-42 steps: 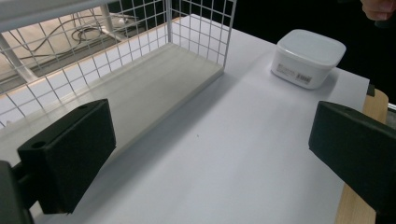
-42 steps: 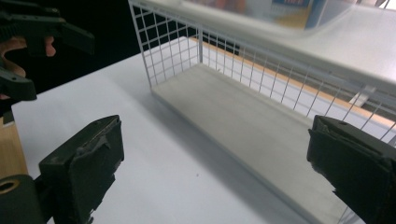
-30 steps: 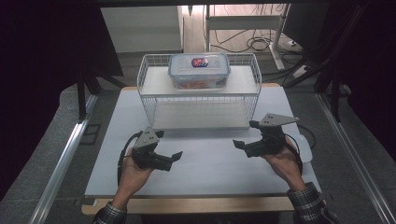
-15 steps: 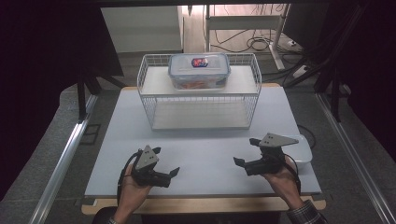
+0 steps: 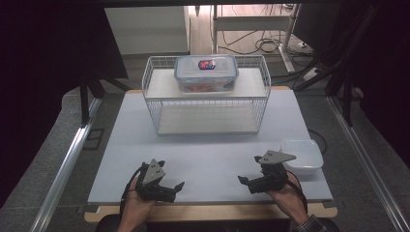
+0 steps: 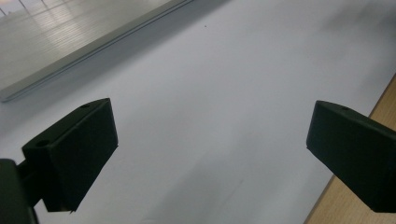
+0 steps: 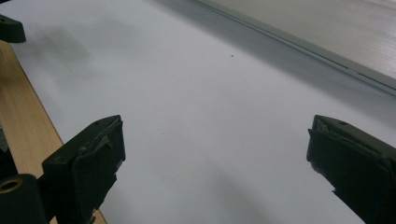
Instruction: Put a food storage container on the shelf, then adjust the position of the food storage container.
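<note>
A clear lidded food container [image 5: 206, 73] with a blue-rimmed lid sits on top of a white wire rack [image 5: 208, 96] at the back of the white table mat [image 5: 203, 154]. My left gripper [image 5: 175, 192] rests low at the front left of the mat, open and holding nothing [image 6: 210, 154]. My right gripper [image 5: 246, 183] sits at the front right, also open and holding nothing [image 7: 215, 158]. Both point inward toward each other. A white square bowl [image 5: 302, 155] lies on the mat just right of the right gripper.
The wooden table edge [image 5: 212, 212] runs along the front under the mat. Metal rails [image 5: 67, 159] flank the table on both sides. Cables and a stand [image 5: 261, 43] lie on the floor behind the rack.
Both grippers have drawn back toward the front edge of the mat and lowered. The white bowl at the right has come into sight. The container and rack have not moved.
</note>
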### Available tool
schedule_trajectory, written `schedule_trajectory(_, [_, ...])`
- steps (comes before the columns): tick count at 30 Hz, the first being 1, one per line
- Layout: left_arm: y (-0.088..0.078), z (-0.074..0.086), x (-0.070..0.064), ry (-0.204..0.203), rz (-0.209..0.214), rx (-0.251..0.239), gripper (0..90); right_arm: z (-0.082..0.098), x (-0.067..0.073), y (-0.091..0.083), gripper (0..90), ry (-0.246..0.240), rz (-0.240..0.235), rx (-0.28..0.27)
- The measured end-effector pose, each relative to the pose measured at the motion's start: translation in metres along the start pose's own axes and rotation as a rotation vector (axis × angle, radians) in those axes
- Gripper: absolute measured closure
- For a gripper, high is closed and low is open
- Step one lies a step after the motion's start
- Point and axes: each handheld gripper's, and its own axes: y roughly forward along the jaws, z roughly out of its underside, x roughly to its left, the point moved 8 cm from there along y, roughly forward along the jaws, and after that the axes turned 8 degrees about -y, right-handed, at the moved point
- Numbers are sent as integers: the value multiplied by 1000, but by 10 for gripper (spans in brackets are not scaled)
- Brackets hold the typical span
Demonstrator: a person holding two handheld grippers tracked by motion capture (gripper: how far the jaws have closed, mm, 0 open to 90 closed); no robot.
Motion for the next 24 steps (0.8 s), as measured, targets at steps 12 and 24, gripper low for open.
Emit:
schedule_trajectory(12, [0,1,4,-20,6,1,16,2,-15,-7,51,97,7,33])
schedule_trajectory(24, [2,3,5,-24,0,12,17,7,-52,-39,444,140,125,31])
